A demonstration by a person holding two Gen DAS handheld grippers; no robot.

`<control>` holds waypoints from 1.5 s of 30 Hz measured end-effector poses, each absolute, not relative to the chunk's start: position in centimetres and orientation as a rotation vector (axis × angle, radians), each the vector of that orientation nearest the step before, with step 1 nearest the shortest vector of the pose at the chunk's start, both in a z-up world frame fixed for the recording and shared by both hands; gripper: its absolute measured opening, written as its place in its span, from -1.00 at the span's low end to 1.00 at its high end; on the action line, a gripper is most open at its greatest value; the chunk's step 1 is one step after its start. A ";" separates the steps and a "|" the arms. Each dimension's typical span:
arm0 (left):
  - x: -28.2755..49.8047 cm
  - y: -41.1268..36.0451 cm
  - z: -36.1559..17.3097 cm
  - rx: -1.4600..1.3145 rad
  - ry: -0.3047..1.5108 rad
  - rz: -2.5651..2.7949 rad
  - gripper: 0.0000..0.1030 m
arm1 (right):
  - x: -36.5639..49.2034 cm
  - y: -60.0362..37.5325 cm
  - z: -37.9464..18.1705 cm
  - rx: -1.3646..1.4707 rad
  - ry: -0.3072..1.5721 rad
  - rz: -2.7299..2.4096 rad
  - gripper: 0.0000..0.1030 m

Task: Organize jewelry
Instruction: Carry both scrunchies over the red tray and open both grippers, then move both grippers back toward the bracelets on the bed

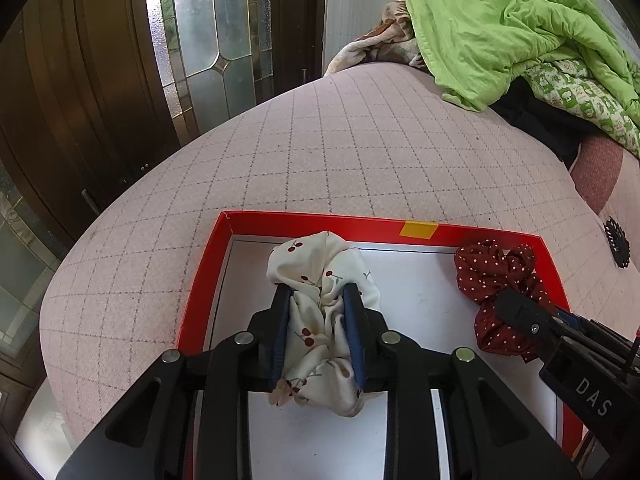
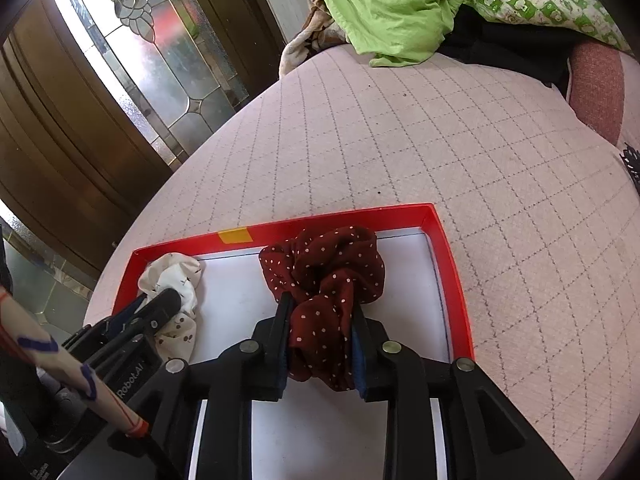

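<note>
A shallow red box (image 1: 320, 222) with a white floor lies on the pink quilted bed. My left gripper (image 1: 317, 288) is shut on a cream scrunchie with cherry print (image 1: 316, 264), which bunches between the blue pads and rests on the box floor at its left side. My right gripper (image 2: 320, 302) is shut on a dark red scrunchie with white dots (image 2: 332, 264), low over the right part of the red box (image 2: 320, 220). Each view catches the other gripper at its edge: the right gripper (image 1: 508, 300) on the red scrunchie (image 1: 496, 268), the left gripper (image 2: 168, 300) on the cream scrunchie (image 2: 172, 272).
A crumpled green quilt (image 1: 500, 28) and a dark garment (image 1: 536, 116) lie at the far right of the bed. A small black lacy item (image 1: 618, 242) sits on the bedcover right of the box. A wooden door with patterned glass (image 1: 208, 40) stands beyond the bed's left edge.
</note>
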State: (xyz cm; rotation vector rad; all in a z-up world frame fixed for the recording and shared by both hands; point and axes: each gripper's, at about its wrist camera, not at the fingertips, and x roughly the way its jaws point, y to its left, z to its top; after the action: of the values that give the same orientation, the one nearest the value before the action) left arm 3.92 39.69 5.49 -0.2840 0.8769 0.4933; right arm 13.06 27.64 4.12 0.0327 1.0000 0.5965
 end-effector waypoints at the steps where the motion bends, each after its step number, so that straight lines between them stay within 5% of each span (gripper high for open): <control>1: 3.9 39.7 5.5 -0.282 0.875 0.494 -0.47 | 13.0 27.6 4.2 0.034 1.000 0.599 -0.31; 4: 3.8 39.6 5.7 -0.280 0.870 0.495 -0.42 | 12.8 27.5 4.5 0.031 0.988 0.599 -0.09; 12: 3.4 39.6 6.3 -0.278 0.840 0.510 -0.22 | 12.2 26.8 5.6 0.024 0.962 0.598 -0.09; 28: 1.7 37.9 9.7 -0.226 0.710 0.528 -0.14 | 8.2 23.4 9.6 0.078 0.892 0.616 -0.09; 45: -2.9 28.9 14.4 -0.099 0.530 0.398 0.05 | -0.5 12.3 15.5 0.192 0.778 0.515 -0.09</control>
State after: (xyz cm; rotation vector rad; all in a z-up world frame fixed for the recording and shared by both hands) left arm -2.87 28.88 14.42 -0.0995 0.5298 0.3982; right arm -0.52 12.30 15.50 0.1918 0.7776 0.5146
